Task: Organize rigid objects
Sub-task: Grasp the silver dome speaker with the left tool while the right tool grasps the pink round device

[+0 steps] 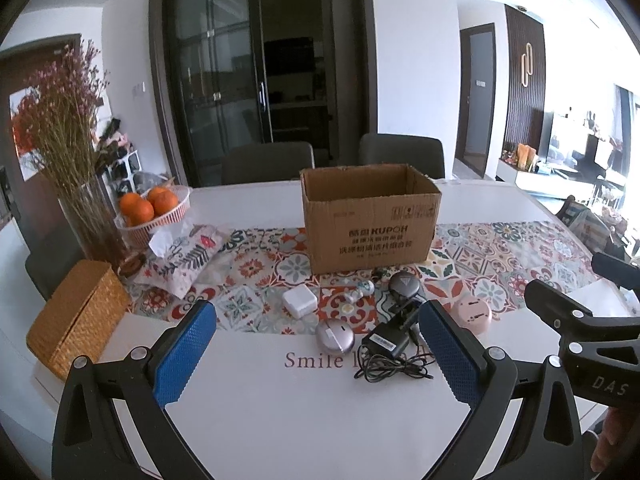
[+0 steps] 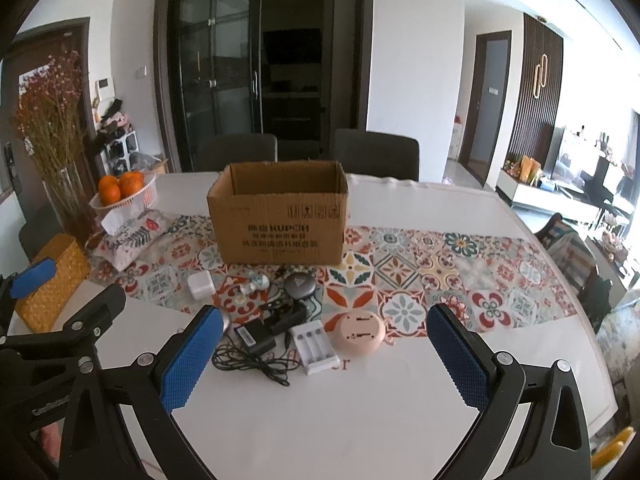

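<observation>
left gripper [image 1: 316, 356]: jaws wide, empty, poised over near counter [image 1: 280, 420]
right gripper [image 2: 324, 356]: jaws wide, empty
gadgets: charger [image 2: 256, 338], battery holder [image 2: 314, 346], pink case [image 2: 362, 332] clustered near-centre
cardboard box [image 2: 280, 224]: open-topped just behind, likely the bin

cardboard box [image 1: 370, 224]: "KUPOH" | table [image 1: 280, 400]: "Smile" | right hand-held gripper [image 1: 608, 386]: "DAS"
</observation>
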The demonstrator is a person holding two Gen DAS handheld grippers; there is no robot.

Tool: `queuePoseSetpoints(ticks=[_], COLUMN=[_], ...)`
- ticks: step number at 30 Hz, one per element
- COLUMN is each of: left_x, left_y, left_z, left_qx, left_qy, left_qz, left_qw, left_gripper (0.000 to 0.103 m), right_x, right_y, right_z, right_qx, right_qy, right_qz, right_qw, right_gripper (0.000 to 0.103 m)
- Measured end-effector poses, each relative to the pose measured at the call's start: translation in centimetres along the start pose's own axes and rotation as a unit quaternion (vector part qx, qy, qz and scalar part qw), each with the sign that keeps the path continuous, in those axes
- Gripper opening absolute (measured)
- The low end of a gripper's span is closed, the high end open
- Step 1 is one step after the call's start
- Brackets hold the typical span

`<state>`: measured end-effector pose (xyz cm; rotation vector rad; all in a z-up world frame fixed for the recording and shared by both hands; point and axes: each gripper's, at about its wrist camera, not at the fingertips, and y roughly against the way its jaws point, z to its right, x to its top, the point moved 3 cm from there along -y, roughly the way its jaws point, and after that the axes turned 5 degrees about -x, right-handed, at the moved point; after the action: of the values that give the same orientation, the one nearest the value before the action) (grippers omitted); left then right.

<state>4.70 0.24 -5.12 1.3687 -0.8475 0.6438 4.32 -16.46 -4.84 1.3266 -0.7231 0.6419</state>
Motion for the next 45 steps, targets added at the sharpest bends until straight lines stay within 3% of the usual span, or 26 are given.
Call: queuePoseSetpoints(ticks=[11,21,35,45], left_x=[-0.1,-0.8,-1.9,-3.5], left_y=[-4.9,-10.1,-17.8,-21.6], left_z=[-0.3,0.7,0.1,-0.1], left_qx=[0.003,0.006,0.016,0.025], left_qy=[0.026,0.026,0.041,0.043], left_qz=[-0.065,-0.117,-0.206,-0.249], left_qw=[0.9976,0.9928,0.9776,0.9674], left_gripper=[0.103,0.100,0.093,0.089], right_x=[0.1,-1.3,-2.3,-3.1], right_y=[-4.4,-10.1,-18.9,-22.2], right_z=[0.1,1.8,2.0,1.6], right_qx=[-0.001,-0.011,-0.036,-0.057], right_qy=[-0.013,-0.040,-0.028,-0.005], right_qz=[-0.036,-0.100,-0.219,-0.246], right_qw=[0.999,0.994,0.975,0.968], right_gripper=[0.103,0.103,0.103,0.102])
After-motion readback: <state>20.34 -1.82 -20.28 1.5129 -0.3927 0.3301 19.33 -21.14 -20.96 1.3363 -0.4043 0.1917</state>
